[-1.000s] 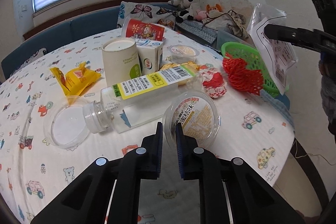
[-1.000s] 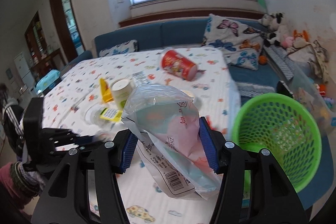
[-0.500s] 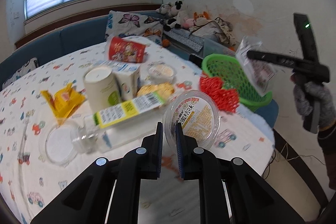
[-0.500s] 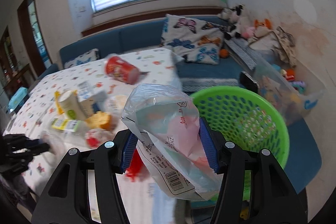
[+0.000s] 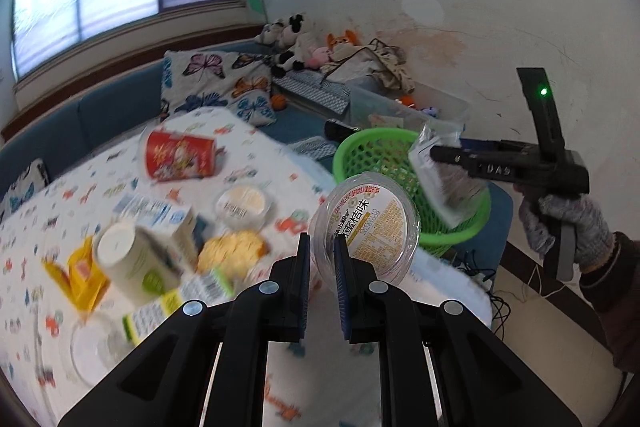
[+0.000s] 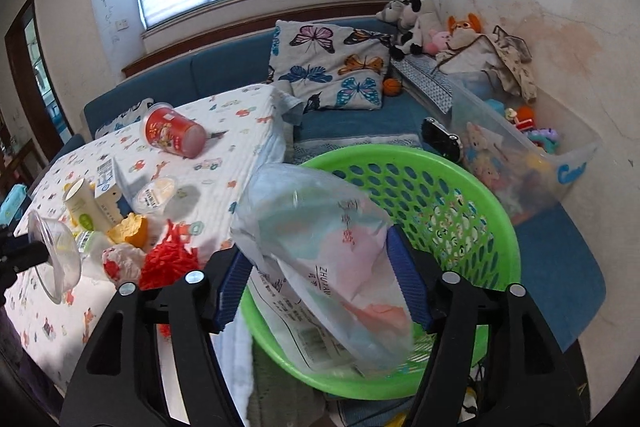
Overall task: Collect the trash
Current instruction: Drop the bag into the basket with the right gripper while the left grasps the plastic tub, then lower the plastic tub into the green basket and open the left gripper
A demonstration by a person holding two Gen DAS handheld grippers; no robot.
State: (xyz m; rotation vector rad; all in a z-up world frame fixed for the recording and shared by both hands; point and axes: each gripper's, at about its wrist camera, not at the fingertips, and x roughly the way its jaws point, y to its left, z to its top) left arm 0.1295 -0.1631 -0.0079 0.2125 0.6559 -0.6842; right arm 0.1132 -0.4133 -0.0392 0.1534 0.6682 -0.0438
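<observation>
My left gripper is shut on the rim of a clear plastic cup with an orange label and holds it above the table's right edge; the cup also shows in the right wrist view. My right gripper is shut on a crinkled plastic bag, which hangs over the green mesh basket. In the left wrist view the bag and the right gripper sit above the basket.
On the patterned table lie a red can, a white paper cup, a milk carton, a yellow wrapper, a lidded tub and a clear bottle. A red mesh lies near the table's edge. A blue sofa and a clear toy bin stand beyond the basket.
My left gripper has lifted the cup and swung right toward the basket. My right gripper has carried the bag over the basket's opening and lower.
</observation>
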